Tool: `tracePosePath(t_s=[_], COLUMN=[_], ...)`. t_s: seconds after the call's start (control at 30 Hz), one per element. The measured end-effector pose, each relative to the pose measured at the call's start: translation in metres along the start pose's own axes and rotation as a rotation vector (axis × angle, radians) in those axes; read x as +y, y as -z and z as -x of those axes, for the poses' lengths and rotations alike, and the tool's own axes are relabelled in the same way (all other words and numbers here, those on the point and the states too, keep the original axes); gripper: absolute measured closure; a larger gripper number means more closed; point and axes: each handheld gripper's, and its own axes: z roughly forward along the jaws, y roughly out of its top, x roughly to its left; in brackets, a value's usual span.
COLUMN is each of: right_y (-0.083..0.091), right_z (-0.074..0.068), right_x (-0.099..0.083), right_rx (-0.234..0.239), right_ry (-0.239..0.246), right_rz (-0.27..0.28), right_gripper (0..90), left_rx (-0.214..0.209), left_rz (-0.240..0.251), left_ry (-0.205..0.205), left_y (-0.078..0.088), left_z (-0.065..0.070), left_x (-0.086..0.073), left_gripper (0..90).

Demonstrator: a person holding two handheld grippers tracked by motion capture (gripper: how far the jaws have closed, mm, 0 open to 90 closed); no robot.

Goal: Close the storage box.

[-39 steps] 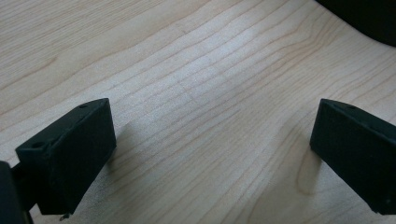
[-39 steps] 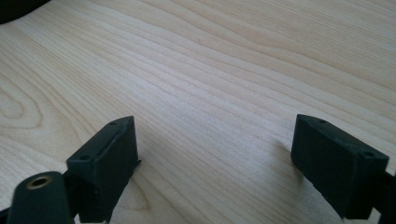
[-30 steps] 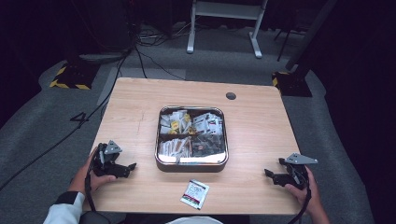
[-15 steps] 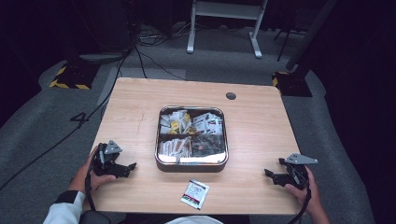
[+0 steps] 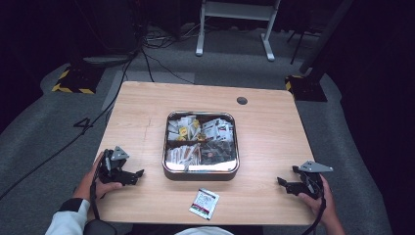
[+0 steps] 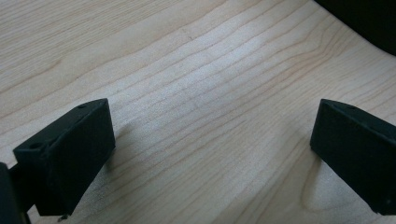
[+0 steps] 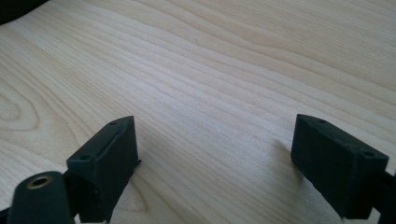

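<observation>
White with a red-and-black print, the sachet [image 5: 204,203] lies flat at the near edge of the table [image 5: 274,132], just in front of the tin [image 5: 200,172] and well apart from both of my grippers. It sits nearest the middle, so I judge it to be the piece to handle, most likely bound for one of the tin's 4 compartments, which already hold sachets.

I have the left gripper [image 5: 131,175] resting on the wood at the near left, jaws wide with nothing between them; the left gripper view gives me bare grain between 2 black blocks. My right gripper [image 5: 286,183] sits at the near right, also wide and empty, over plain wood.

Risks as I judge them: the sachet is thin and flat, so a jaw coming in too level could push it instead of catching it, and it lies close enough to the near edge to slide off. Coming down too steeply could jam the fingertips [image 7: 112,158] on the wood. A reach from either side also passes close to the tin's rim, which I could knock.
</observation>
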Motion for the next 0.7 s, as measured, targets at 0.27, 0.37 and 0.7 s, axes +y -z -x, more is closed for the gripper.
tracePosePath(t_s=[0.27, 0.37, 0.7], right_y=[0.0002, 0.0002, 0.0003], right_z=[-0.0002, -0.0001, -0.0002], right_x=[-0.0002, -0.0001, -0.0002], right_rx=[-0.012, -0.012, -0.014], right_ry=[-0.012, -0.013, -0.013], right_rz=[0.0, 0.0, 0.0], right_gripper=[15.2, 15.2, 15.2], left_rx=[0.03, 0.033, 0.035], left_rz=[-0.004, -0.002, 0.001], left_ry=[0.038, 0.042, 0.039], left_y=[0.0022, 0.0017, 0.0009], left_z=[0.0037, 0.0041, 0.0037], left_x=[-0.0019, -0.0015, -0.001], left_gripper=[0.1, 0.0, 0.0])
